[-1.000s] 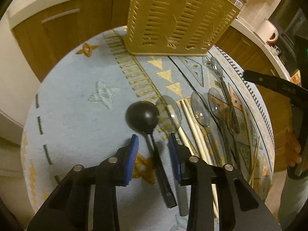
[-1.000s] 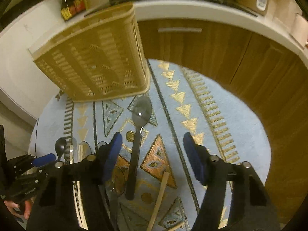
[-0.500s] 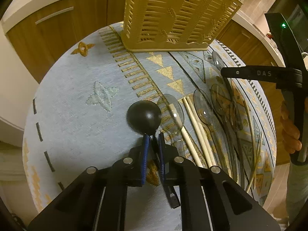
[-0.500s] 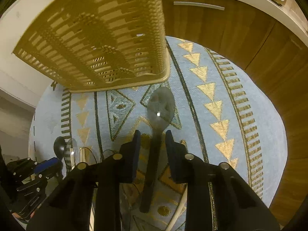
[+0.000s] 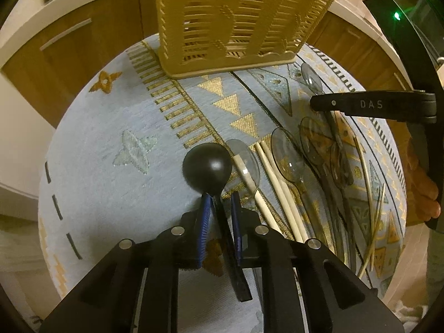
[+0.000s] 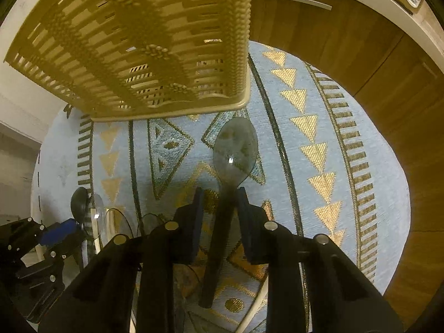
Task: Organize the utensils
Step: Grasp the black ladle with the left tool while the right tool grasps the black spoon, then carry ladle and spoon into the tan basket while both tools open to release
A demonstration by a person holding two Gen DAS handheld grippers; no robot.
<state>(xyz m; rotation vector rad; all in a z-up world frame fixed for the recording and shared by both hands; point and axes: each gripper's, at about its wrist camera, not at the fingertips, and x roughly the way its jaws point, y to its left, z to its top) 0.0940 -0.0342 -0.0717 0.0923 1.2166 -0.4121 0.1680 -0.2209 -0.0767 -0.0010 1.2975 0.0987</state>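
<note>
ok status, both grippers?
Left gripper shut on black ladle. Right gripper shut on smoky spoon. Basket ahead, path unobstructed.

A slotted basket (image 5: 241, 19) is set at the far side of a round patterned cloth (image 5: 111, 144). Before it, a row of utensils is laid out on the cloth. A ladle (image 5: 207, 166) is placed leftmost, with a clear spoon (image 5: 245, 163) just to its right, then chopsticks (image 5: 277, 188), then further spoons (image 5: 288, 163) overlapped toward the right. Thin sticks (image 5: 371, 208) are laid at the right end. One tinted spoon (image 6: 236, 149) is positioned nearest the basket, bowl toward it. Cabinets (image 6: 347, 44) are seen behind the cloth.
</note>
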